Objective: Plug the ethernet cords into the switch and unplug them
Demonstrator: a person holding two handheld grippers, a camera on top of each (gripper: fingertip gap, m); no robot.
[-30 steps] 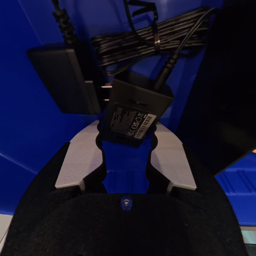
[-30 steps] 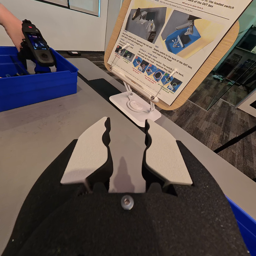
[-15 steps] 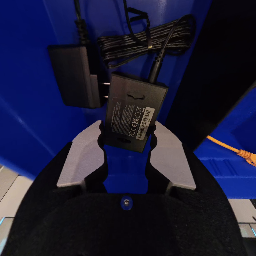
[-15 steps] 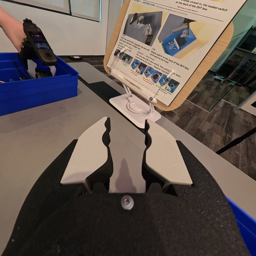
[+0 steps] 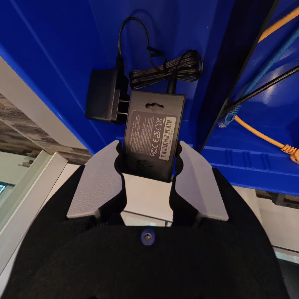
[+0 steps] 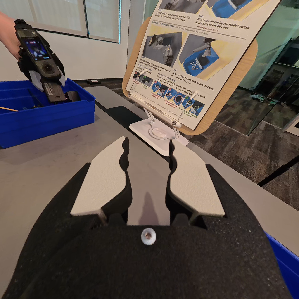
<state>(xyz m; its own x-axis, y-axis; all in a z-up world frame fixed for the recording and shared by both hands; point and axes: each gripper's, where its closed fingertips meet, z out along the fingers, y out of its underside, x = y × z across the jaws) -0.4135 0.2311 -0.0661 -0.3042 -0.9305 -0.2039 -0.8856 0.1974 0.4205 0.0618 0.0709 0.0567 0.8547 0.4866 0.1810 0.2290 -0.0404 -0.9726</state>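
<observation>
Above the blue bin [image 5: 48, 68], the left gripper [image 5: 148, 155] holds the switch [image 5: 153, 135], a flat black box turned label side toward the camera, with a grey sticker and a pale barcode strip on it. A power lead runs from its far end to a bundled black cable [image 5: 165, 76] and a black adapter [image 5: 103, 95], both close behind it. Both dark pads press the switch's long edges near its lower end, so most of the body juts out past the fingertips. To its right, inside the bin, lie an orange cord [image 5: 258, 134] and a blue cord [image 5: 229, 116] beyond a dark divider.

The right gripper [image 6: 148, 148] hovers over the grey table [image 6: 48, 161], fingers spread with nothing between them. A white stand [image 6: 158, 134] carrying an instruction board sits just ahead; the bin [image 6: 48, 119] is well off to the left, with bare tabletop between.
</observation>
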